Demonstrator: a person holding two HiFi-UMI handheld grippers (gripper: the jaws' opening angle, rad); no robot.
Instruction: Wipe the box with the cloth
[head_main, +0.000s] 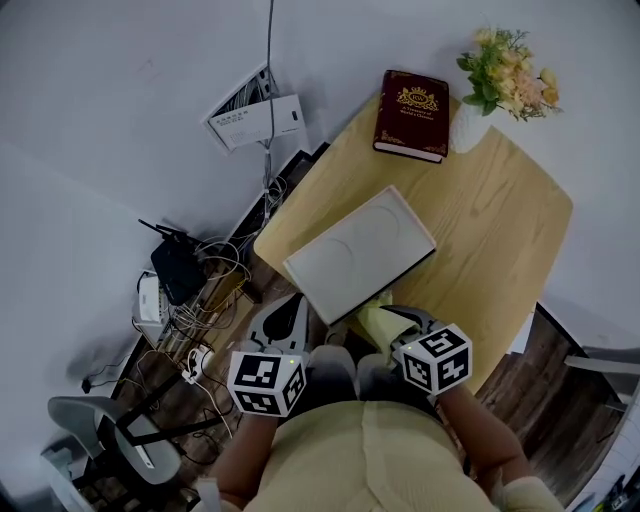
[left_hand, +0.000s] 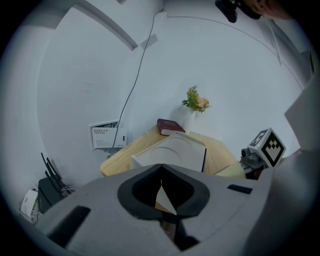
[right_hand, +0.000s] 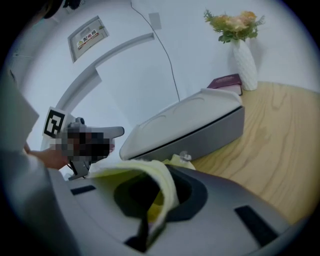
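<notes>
Light wood table (head_main: 505, 225) with rounded corners, set against a pale wall, filling the head view from centre out to 2 o'clock.

Finds the white box (head_main: 360, 252) lying flat on the table's near corner, lid down, a shallow round relief pressed into its top. Records a dark red book (head_main: 411, 115) at 12 o'clock of the box, flat by the far edge, and a white vase of yellow and pink flowers (head_main: 505, 75) just beside that book at its 3 o'clock.

Locates the right gripper (right_hand: 162, 180) at 5 o'clock of the box, close to its near edge. Confirms jaws clamped on the yellow cloth (head_main: 376, 322), which drapes over them in a fold and ends just beside the box. Cannot tell whether cloth and box touch.

Locates the left gripper (left_hand: 161, 170) at 7 o'clock of the box, off the table corner. Confirms jaws pressed together at the tips, nothing held between them. Notes a square-marker cube on each gripper.

Off the table, records a black router (head_main: 175, 268) with tangled cables (head_main: 215, 300) at 9 o'clock of the box, a white labelled wall panel (head_main: 255, 118) at 11 o'clock, and a grey chair (head_main: 100, 430) at 8 o'clock. Notes the person's pale yellow top (head_main: 370, 460) at 6 o'clock.
</notes>
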